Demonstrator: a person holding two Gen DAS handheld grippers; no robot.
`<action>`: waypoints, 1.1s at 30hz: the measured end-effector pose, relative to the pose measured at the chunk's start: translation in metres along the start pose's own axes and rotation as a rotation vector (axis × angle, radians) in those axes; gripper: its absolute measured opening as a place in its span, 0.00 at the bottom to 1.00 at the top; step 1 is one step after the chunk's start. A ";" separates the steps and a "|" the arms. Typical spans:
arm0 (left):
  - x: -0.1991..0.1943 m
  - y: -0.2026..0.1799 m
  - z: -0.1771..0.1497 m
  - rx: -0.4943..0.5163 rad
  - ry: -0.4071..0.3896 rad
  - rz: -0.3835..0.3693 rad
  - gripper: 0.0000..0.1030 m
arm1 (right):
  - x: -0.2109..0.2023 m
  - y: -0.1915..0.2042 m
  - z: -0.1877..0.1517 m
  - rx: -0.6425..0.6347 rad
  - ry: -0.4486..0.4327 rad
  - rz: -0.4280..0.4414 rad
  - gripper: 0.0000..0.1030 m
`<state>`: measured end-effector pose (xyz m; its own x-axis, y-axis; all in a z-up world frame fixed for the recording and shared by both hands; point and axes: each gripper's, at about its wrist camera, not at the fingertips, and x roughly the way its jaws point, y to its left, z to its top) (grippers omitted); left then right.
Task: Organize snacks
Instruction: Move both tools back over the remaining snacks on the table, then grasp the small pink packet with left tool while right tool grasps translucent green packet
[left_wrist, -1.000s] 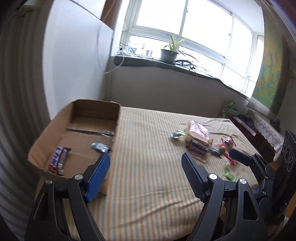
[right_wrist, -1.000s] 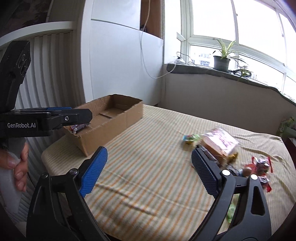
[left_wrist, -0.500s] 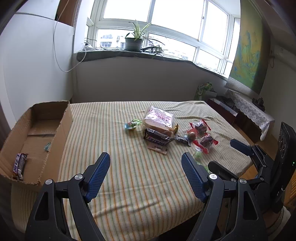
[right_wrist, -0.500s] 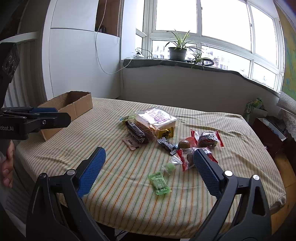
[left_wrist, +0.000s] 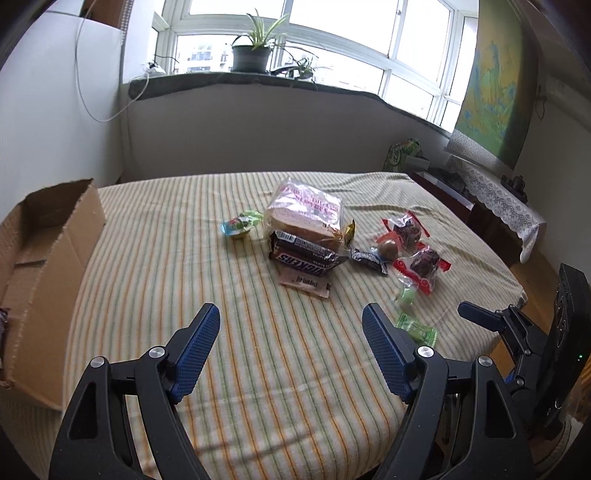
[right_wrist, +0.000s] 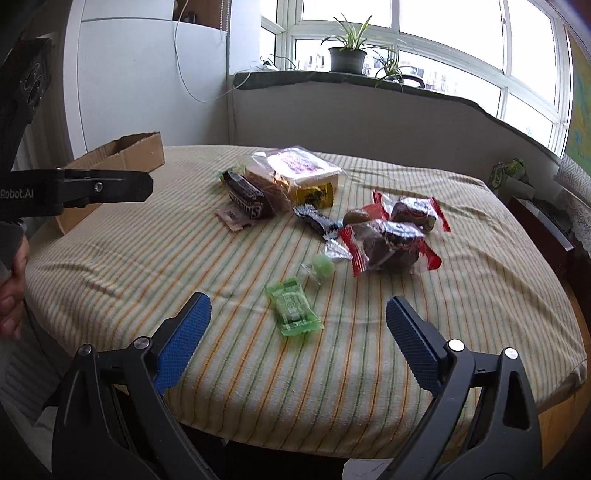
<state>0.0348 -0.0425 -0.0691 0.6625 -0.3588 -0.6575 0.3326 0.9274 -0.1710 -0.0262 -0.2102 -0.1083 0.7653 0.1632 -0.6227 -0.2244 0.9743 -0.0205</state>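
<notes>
1. Nearest me, my left gripper hangs with its jaws spread wide and nothing between them, over bare striped cloth. My right gripper is just as wide and just as empty.
2. Just ahead of the right gripper lies a flat green packet, with a round green sweet close behind it. I judge the packet the easiest next pick, but it lies flat on soft cloth, so my fingers could pinch a fold of fabric and drag it.
3. Further on, the red-wrapped cakes and a small dark bar crowd each other; closing there could catch two wrappers at once.
4. Beyond sits the chocolate bar, touching the bag of bread. The bag is slack and could slip from my grip.
5. The cardboard box stands at the table's left edge, well apart from the pile, with open cloth between for carrying.
6. The front edge falls away beneath both grippers; anything nudged toward me may drop.
</notes>
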 end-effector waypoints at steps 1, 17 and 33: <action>0.010 0.000 -0.003 -0.002 0.023 -0.001 0.77 | 0.004 -0.002 -0.004 0.005 0.015 0.002 0.95; 0.075 -0.010 0.017 0.064 0.169 0.060 0.80 | 0.021 -0.004 -0.004 -0.017 0.023 0.070 0.73; 0.082 -0.025 0.023 0.192 0.176 0.029 0.33 | 0.019 -0.005 -0.002 -0.042 0.013 0.090 0.23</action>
<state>0.0968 -0.0973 -0.1021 0.5518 -0.2931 -0.7808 0.4479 0.8939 -0.0190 -0.0116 -0.2126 -0.1210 0.7328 0.2472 -0.6340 -0.3170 0.9484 0.0034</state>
